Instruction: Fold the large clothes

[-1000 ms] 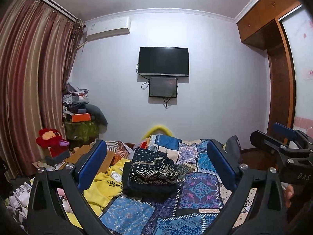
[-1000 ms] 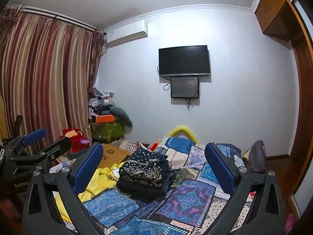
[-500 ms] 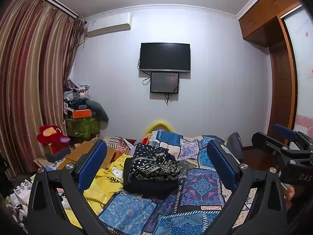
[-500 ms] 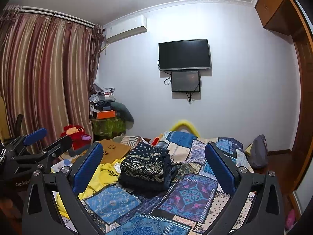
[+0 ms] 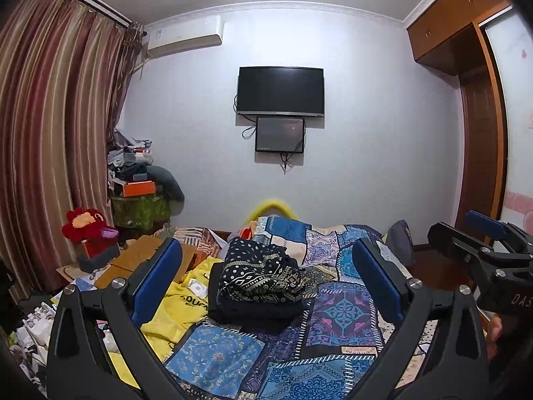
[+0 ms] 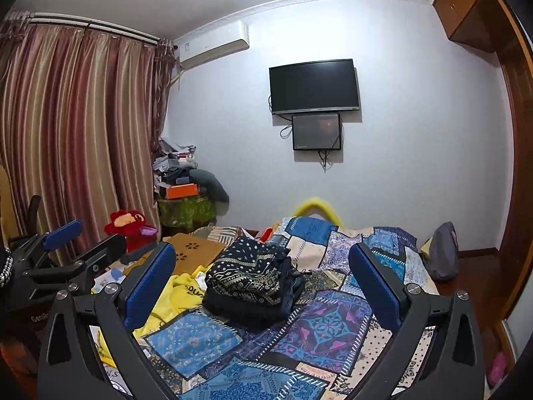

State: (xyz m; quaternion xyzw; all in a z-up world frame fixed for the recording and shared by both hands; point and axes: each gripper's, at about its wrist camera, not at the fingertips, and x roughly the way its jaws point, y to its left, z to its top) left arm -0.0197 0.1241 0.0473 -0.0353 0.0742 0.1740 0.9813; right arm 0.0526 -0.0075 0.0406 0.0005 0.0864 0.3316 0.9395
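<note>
the bed [image 5: 339, 313] with its blue patchwork cover fills the lower half of both my views, and it is where the work sits. on it, at about 12 o'clock from my left gripper [image 5: 266, 283] and well ahead of the fingertips, lies the folded dark patterned garment [image 5: 260, 280], stacked in a compact pile on what looks like another dark piece beneath. i judge that one done: its edges are tucked in and nothing trails out.

at about 10 o'clock from the pile, touching its left side, the yellow garment [image 5: 173, 313] lies crumpled and spread toward the bed's edge. that one still looks unfolded, so i take it as what is left.

my left gripper is spread wide and holds nothing. my right gripper [image 6: 263, 283] is likewise spread wide and empty, with the dark pile between its fingers in view but well apart from them.

both grippers hang above the near end of the bed, touching no cloth. i would guess i stand between garments, one finished and the yellow one not yet begun.
</note>
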